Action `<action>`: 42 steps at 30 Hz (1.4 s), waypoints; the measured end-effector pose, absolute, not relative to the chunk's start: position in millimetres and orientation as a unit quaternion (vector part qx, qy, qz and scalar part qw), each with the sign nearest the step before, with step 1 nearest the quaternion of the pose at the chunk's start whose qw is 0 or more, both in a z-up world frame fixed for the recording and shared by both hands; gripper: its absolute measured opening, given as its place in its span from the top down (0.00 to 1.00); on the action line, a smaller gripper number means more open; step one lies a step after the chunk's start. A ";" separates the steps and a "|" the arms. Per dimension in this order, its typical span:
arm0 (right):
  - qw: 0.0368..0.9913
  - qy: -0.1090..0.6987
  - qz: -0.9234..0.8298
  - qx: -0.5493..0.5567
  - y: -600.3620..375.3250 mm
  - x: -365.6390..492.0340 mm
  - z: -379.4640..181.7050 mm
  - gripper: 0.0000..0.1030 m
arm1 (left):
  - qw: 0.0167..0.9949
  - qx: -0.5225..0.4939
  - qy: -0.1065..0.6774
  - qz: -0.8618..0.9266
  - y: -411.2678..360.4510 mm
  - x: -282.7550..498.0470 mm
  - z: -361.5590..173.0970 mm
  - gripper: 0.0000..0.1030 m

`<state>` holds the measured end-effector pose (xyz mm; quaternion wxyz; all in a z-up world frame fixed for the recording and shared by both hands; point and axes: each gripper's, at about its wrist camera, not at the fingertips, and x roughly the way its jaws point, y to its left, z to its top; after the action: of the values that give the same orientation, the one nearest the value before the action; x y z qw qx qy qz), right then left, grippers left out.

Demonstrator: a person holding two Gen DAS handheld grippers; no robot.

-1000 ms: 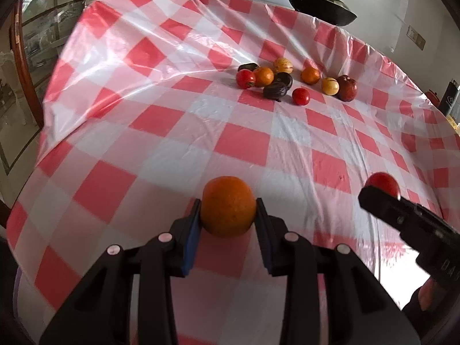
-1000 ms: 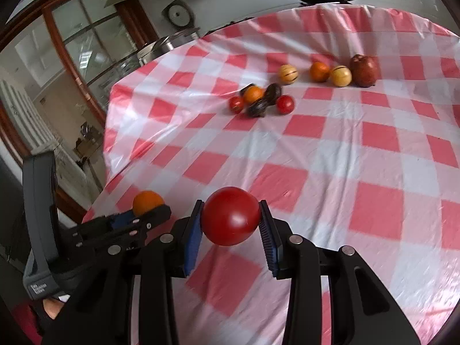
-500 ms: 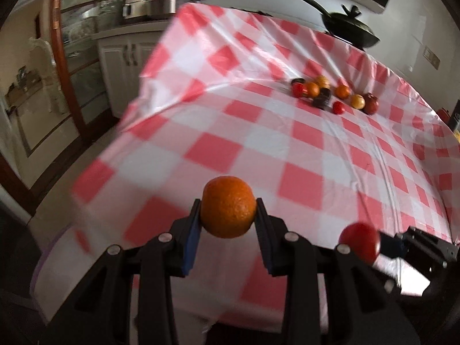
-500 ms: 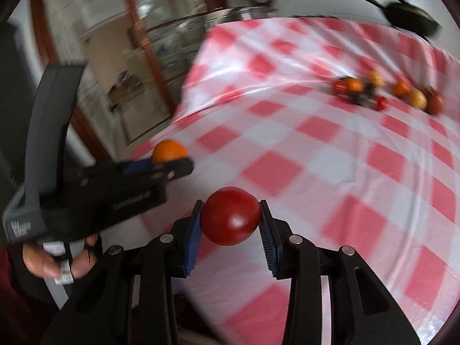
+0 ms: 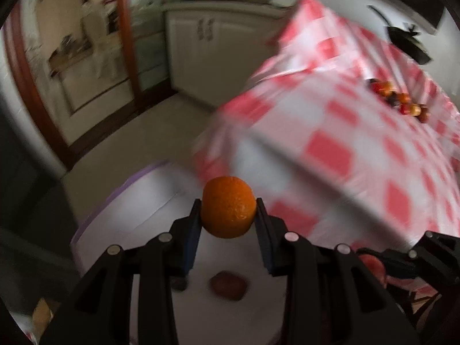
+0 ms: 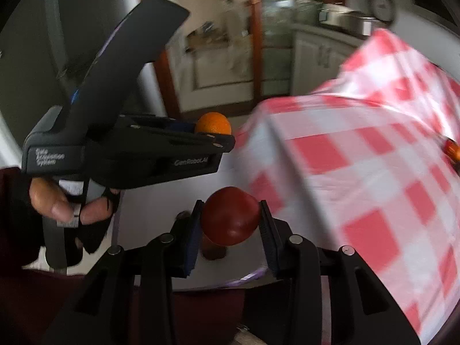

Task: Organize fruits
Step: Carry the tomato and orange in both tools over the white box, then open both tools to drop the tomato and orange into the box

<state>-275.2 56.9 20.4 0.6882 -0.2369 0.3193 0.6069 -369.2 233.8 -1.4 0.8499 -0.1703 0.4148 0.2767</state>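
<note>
- One orange point(image 5: 228, 207) clamped between the pads of the left gripper point(image 5: 228, 221), held over a white container point(image 5: 138, 210) with a lilac rim.
- One red fruit point(image 6: 230, 216) pinched in the right gripper point(image 6: 230, 224), above the same container.
- One dark reddish fruit point(image 5: 228, 285) lying inside, at 6 o'clock.
- "GenRobot.AI" readable on the left gripper's body.
- Checked tablecloth point(image 5: 359, 155) at 3 o'clock, blurred.
- Fruit cluster point(image 5: 398, 100) far at 2 o'clock; count unclear.
</note>
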 end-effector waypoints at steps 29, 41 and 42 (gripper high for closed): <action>0.537 0.428 0.596 -0.416 155.2 -317.3 -137.0 0.55 | 0.689 -0.355 0.514 0.368 317.8 -457.7 -155.1 0.63; 0.555 0.419 0.594 -0.404 143.9 -319.5 -123.0 0.26 | 0.711 -0.356 0.495 0.350 310.4 -455.6 -149.3 0.29; 0.557 0.417 0.595 -0.402 142.0 -319.4 -120.2 0.26 | 0.711 -0.356 0.494 0.350 309.0 -455.8 -147.7 0.29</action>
<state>-319.4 142.0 -120.2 0.5565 -0.4025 0.4169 0.5954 -455.8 309.0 -147.7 0.7114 -0.3564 0.4945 0.3498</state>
